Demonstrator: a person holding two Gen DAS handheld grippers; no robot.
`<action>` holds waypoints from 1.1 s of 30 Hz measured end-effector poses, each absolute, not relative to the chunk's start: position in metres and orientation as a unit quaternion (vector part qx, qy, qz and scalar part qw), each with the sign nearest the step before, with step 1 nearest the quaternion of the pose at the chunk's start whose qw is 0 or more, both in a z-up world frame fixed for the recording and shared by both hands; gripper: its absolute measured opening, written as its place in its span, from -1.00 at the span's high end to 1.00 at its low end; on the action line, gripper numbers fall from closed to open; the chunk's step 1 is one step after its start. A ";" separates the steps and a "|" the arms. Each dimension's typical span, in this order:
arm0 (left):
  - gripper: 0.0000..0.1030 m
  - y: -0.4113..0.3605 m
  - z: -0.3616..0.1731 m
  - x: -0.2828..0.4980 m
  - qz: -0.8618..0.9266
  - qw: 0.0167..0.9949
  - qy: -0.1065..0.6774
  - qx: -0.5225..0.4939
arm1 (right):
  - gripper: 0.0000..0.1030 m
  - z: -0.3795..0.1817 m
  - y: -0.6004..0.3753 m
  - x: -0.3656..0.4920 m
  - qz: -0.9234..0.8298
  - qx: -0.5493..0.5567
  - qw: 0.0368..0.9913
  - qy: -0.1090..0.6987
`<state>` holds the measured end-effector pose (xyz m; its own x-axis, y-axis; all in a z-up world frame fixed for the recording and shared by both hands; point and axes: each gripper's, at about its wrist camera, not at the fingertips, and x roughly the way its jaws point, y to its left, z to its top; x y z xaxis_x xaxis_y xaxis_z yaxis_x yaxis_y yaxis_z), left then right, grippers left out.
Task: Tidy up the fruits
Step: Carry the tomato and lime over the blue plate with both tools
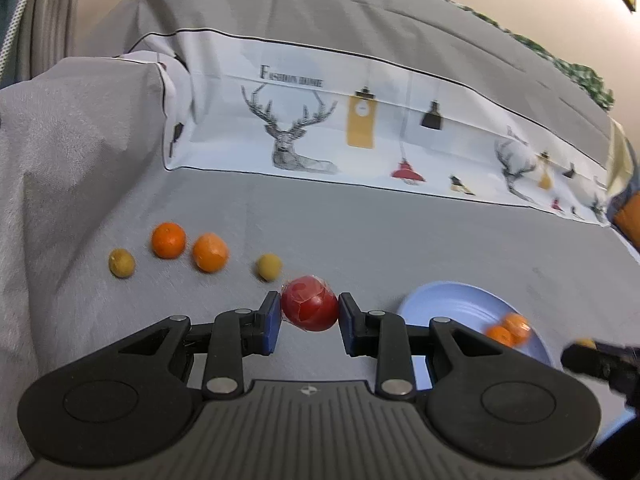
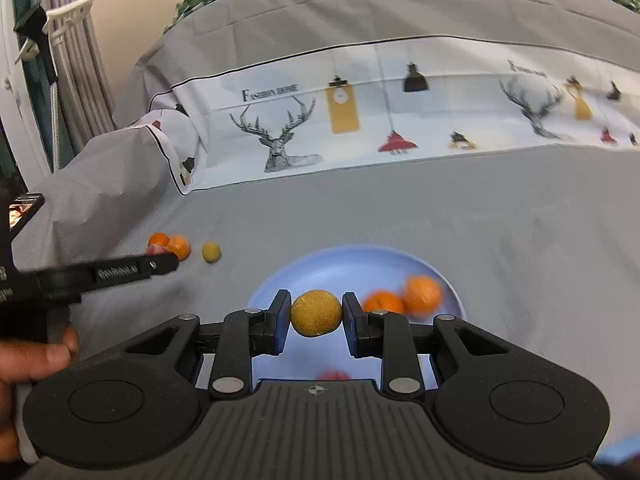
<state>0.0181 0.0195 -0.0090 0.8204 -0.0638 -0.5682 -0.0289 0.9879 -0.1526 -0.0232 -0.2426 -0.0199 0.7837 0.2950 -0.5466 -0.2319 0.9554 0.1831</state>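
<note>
Glossy red fruit in left tongs, speckled yellow fruit in right tongs

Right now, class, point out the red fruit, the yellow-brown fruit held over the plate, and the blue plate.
red fruit (image 1: 309, 303), left wrist view, middle of its wrapped front.
yellow-brown fruit (image 2: 316, 313), right wrist view, centre of its rough skin.
blue plate (image 2: 340, 266), right wrist view, bare far part.

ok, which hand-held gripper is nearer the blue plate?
Right. The right hand-held gripper is over the blue plate, holding a yellow fruit. The left hand-held gripper is beside the plate, off its left edge, holding a red fruit.
</note>
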 end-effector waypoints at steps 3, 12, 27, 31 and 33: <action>0.34 0.008 -0.005 0.003 -0.032 0.950 0.303 -0.061 | 0.44 -0.012 -0.251 -0.032 0.134 0.057 0.949 0.281; 0.34 -0.027 -0.007 -0.026 -0.082 0.949 0.304 0.001 | 0.44 -0.016 -0.263 -0.037 0.129 0.071 0.949 0.277; 0.34 -0.030 -0.018 -0.016 -0.083 0.946 0.314 0.008 | 0.43 -0.035 -0.278 -0.020 0.087 0.102 0.944 0.303; 0.34 -0.034 -0.018 -0.018 -0.095 0.947 0.308 0.009 | 0.44 -0.036 -0.274 -0.020 0.089 0.094 0.944 0.303; 0.34 -0.034 -0.018 -0.018 -0.103 0.947 0.304 0.006 | 0.44 -0.036 -0.273 -0.020 0.090 0.090 0.945 0.302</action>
